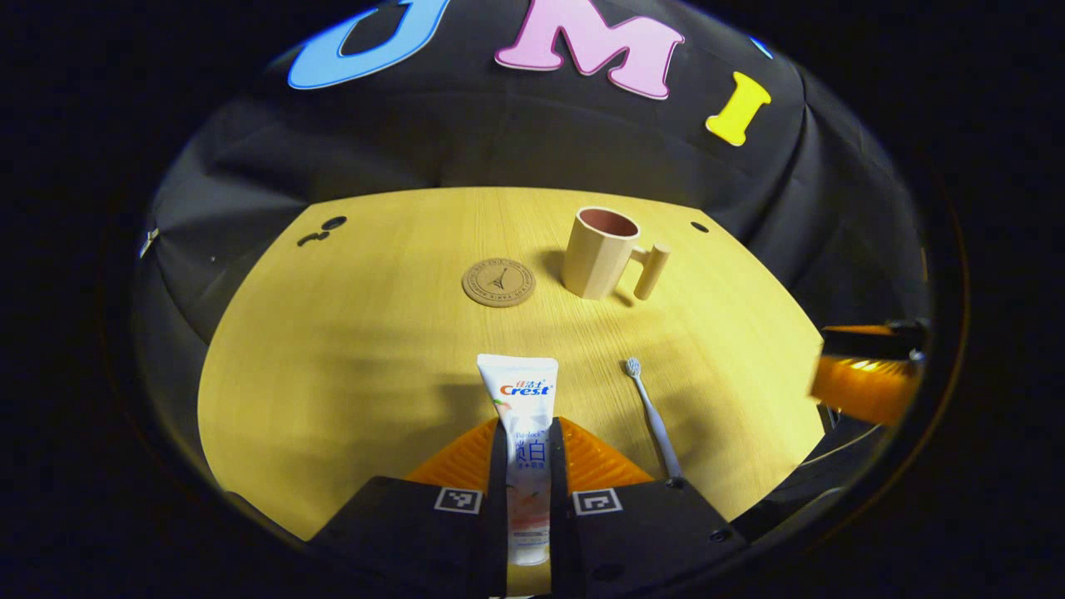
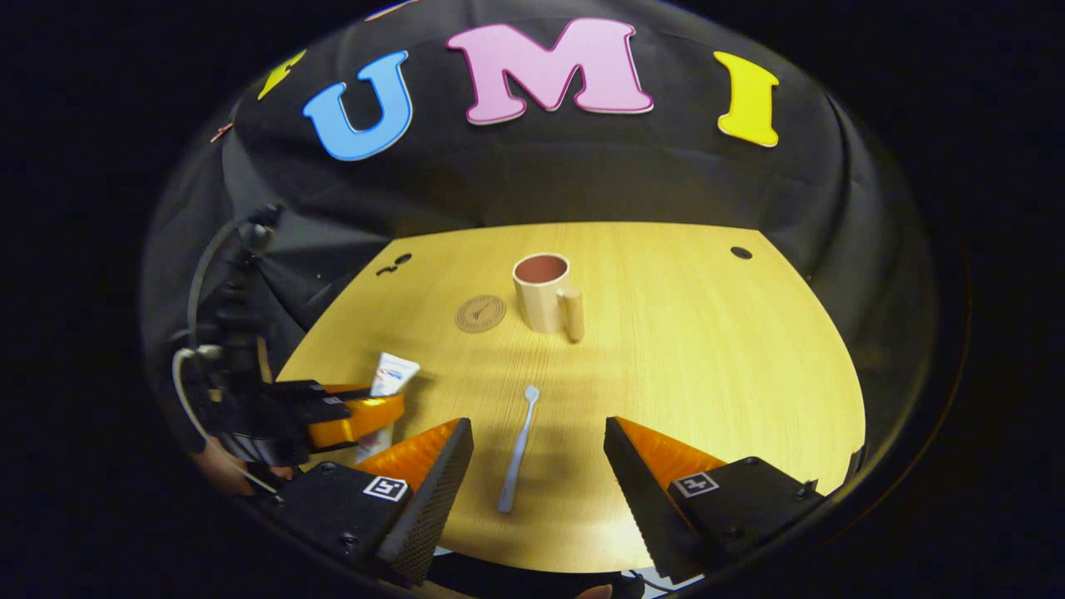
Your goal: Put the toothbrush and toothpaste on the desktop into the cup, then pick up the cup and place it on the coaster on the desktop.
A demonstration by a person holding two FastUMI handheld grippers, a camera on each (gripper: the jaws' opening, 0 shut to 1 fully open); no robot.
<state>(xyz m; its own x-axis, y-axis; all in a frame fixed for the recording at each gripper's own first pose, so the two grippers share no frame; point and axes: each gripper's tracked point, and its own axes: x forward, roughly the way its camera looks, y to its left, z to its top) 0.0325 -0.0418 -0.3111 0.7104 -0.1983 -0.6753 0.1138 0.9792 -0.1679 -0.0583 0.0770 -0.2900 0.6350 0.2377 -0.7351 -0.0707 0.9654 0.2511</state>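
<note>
In the left gripper view, the left tongs (image 1: 527,478) are clenched on the lower part of the toothpaste tube (image 1: 522,416), both fingers pressing its sides, near the front edge of the wooden worktop (image 1: 333,349). The toothbrush (image 1: 655,420) lies flat just to the right of the tube, its bristle head toward the far edge. The beige cup (image 1: 597,254) stands upright near the far edge, handle to the right, and the round coaster (image 1: 498,282) lies just beside it on the left, apart from it.

In the right gripper view, the right tongs (image 2: 539,466) are released, wide apart, with the toothbrush (image 2: 517,453) lying between the fingers, untouched. The left tongs (image 2: 354,413) grasp the toothpaste (image 2: 389,378) at the left edge. The cup (image 2: 545,295) and coaster (image 2: 480,314) stand farther back.
</note>
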